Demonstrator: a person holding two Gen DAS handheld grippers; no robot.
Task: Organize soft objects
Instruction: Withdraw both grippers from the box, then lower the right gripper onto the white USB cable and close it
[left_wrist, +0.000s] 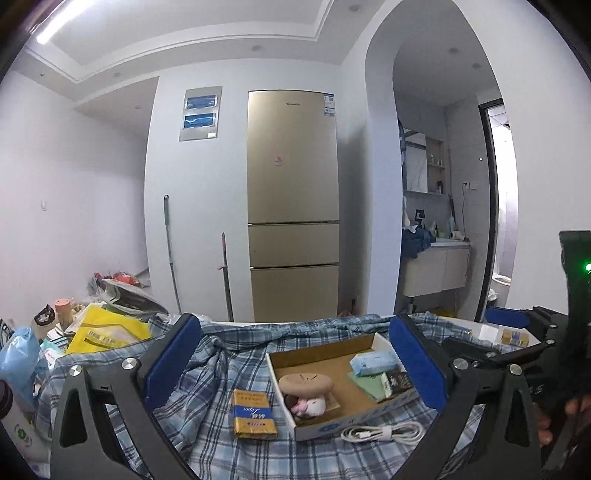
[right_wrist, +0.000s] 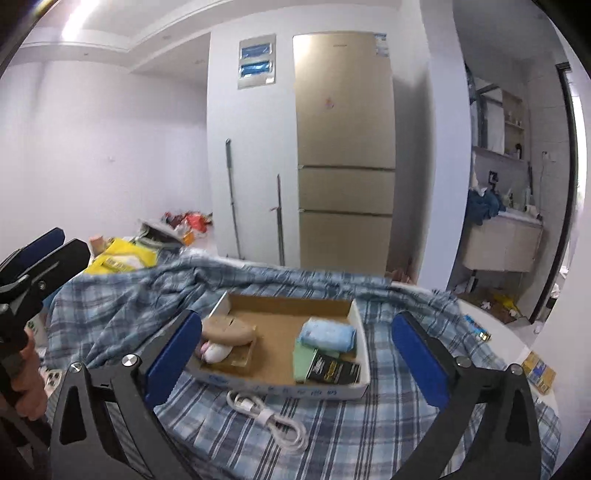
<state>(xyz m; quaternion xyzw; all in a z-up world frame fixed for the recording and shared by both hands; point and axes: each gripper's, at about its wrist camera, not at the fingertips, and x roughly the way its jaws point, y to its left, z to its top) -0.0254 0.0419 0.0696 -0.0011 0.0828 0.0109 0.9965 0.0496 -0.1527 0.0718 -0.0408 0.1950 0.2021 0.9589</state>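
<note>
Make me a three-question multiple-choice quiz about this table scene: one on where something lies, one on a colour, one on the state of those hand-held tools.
1. Where is the white cable?
A. inside the box
B. on the plaid cloth in front of the box
C. on the fridge

2. What colour is the tissue pack in the cardboard box?
A. light blue
B. red
C. black

3. How do both tools stand?
A. shut on the cable
B. open, holding nothing
C. shut on the box

Answers:
1 B, it lies on the plaid cloth.
2 A, pale blue wrapper.
3 B, left tool and right tool are spread wide.

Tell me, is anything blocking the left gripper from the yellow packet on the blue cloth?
Nothing visible is. The yellow packet lies alone on the checked cloth, left of the box, and the open left gripper hangs above it.
</note>
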